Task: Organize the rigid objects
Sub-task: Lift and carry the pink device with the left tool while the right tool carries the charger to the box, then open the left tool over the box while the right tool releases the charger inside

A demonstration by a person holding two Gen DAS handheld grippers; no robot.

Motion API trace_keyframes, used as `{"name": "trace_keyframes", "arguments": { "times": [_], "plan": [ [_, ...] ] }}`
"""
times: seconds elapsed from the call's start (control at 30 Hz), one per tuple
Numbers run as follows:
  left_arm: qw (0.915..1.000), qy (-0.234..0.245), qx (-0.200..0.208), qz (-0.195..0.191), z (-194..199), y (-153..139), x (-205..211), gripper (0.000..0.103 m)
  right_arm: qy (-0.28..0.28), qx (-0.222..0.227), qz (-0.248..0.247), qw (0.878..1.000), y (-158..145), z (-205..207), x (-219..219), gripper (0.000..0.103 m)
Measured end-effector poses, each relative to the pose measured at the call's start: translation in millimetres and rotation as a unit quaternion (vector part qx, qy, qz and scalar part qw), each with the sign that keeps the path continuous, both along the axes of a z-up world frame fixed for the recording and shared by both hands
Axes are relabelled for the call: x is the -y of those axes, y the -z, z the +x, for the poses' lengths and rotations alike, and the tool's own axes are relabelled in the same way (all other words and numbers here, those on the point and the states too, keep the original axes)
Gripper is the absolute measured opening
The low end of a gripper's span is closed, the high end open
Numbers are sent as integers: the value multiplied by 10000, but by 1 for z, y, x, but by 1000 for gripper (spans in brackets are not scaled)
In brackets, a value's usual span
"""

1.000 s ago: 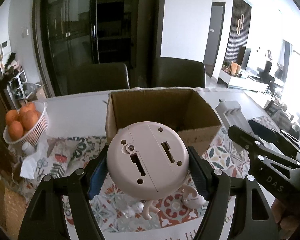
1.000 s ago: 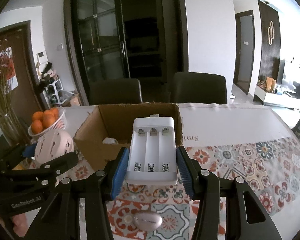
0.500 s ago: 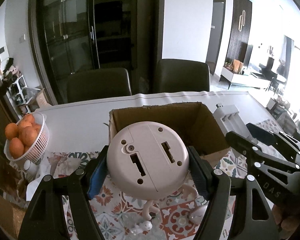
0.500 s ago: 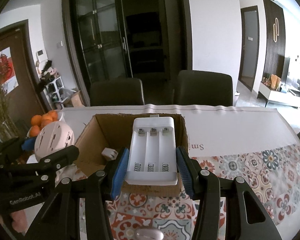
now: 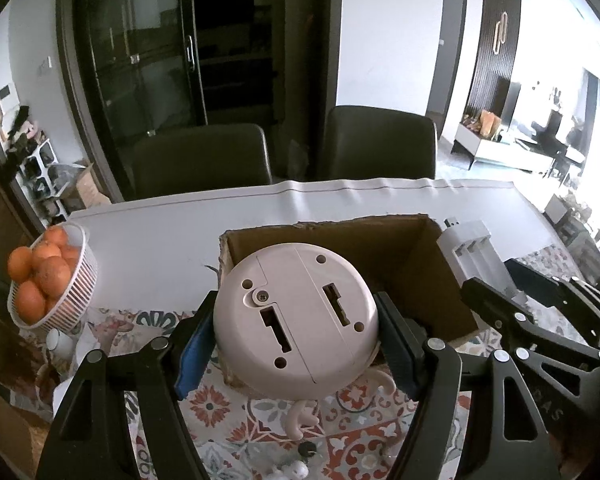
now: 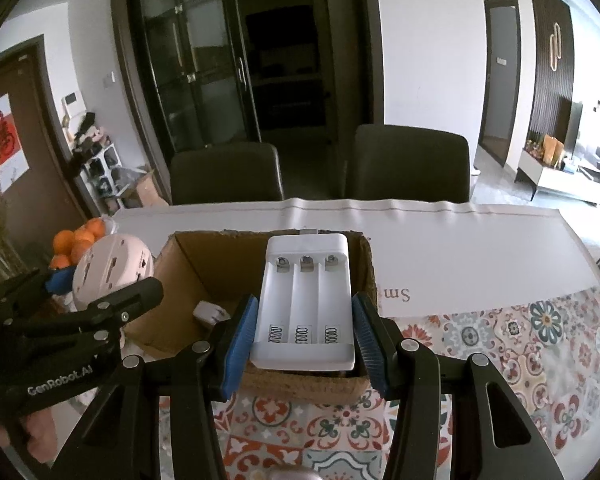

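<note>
Left wrist view: my left hand-held gripper [image 5: 296, 344] pinches the round pink device [image 5: 296, 316] between its blue pads, flat underside toward the camera. Compared with a second ago, the cardboard box [image 5: 380, 256] sits lower in the picture and the device now covers its near left corner, so I have lifted and advanced the device toward the opening. The basket of oranges [image 5: 52, 280] stands well apart at the left on the worktop [image 5: 160, 240]. At the right edge I see the right hand-held gripper [image 5: 520, 312] carrying its white piece beside the box wall.

Right wrist view: the right hand-held gripper [image 6: 304, 340] is pressed onto the white battery charger [image 6: 306, 304], which is empty, with three springs showing. A second ago the charger was in front of the box; now it hangs over the near wall, above the open inside, where a small white object [image 6: 210, 312] already lies. The left gripper with the pink device is just beside the box at the left.

I judge both objects are almost over the box, and lowering and releasing comes next.
</note>
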State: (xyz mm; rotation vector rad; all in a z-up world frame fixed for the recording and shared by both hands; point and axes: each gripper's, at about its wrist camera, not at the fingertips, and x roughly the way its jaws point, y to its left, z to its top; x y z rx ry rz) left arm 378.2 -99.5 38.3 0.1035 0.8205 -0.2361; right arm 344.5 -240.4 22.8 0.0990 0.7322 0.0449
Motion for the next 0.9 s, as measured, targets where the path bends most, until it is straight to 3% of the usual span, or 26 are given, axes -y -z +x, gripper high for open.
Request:
{"name": "trace_keyframes", "arguments": {
  "times": [0.47,0.9],
  "plan": [
    [9995,-223,-127,201,27,5,3,75,55,-182,-4,9998,2,22,-1,52],
    [9991,-365,210,21,-13,1,-13,78,222,-78,27,9997,0,1,3,55]
  ]
}}
